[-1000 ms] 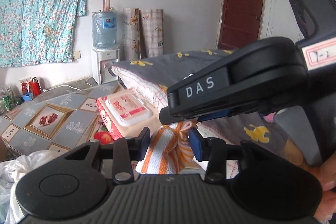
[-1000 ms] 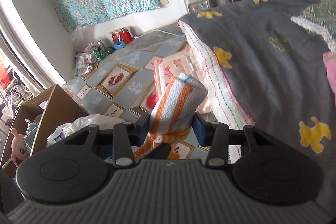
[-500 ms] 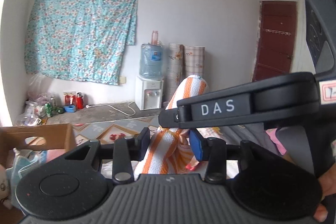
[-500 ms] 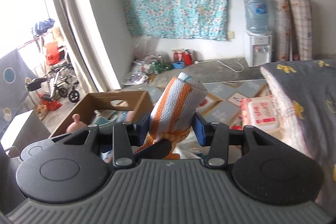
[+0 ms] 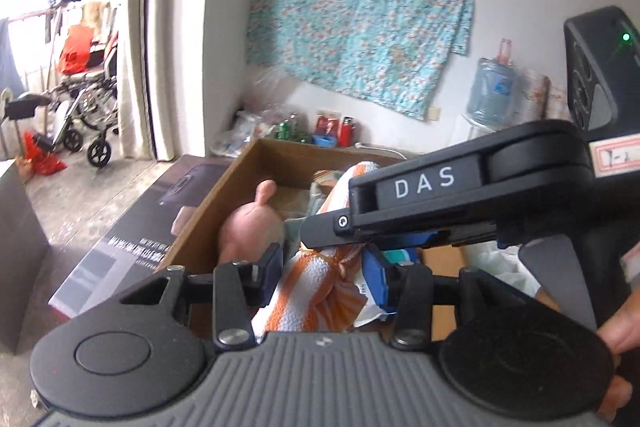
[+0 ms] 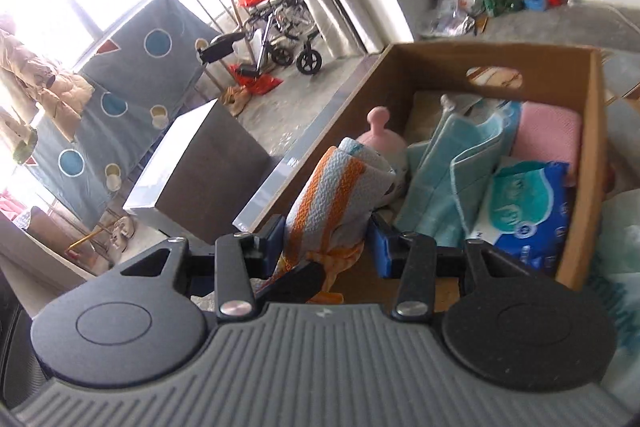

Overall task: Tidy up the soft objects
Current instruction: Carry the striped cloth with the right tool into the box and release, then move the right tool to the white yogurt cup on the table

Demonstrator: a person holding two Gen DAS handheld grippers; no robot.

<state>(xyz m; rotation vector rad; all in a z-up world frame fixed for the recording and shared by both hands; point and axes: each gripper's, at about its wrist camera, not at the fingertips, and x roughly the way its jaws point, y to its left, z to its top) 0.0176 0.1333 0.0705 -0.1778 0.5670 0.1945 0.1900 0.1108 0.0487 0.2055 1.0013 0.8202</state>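
White letters "DAS" stand on the black plastic finger of the right gripper (image 5: 424, 183). The flat dark box's (image 5: 132, 231) white print is unreadable.

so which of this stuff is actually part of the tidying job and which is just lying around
Part of the job:
- orange striped towel, held by both the right gripper and the left gripper
- cardboard box
- already in the box: pink plush toy, teal cloths, pink cloth, blue tissue pack

Just lying about:
- wheelchair
- water dispenser bottle
- floral wall cloth
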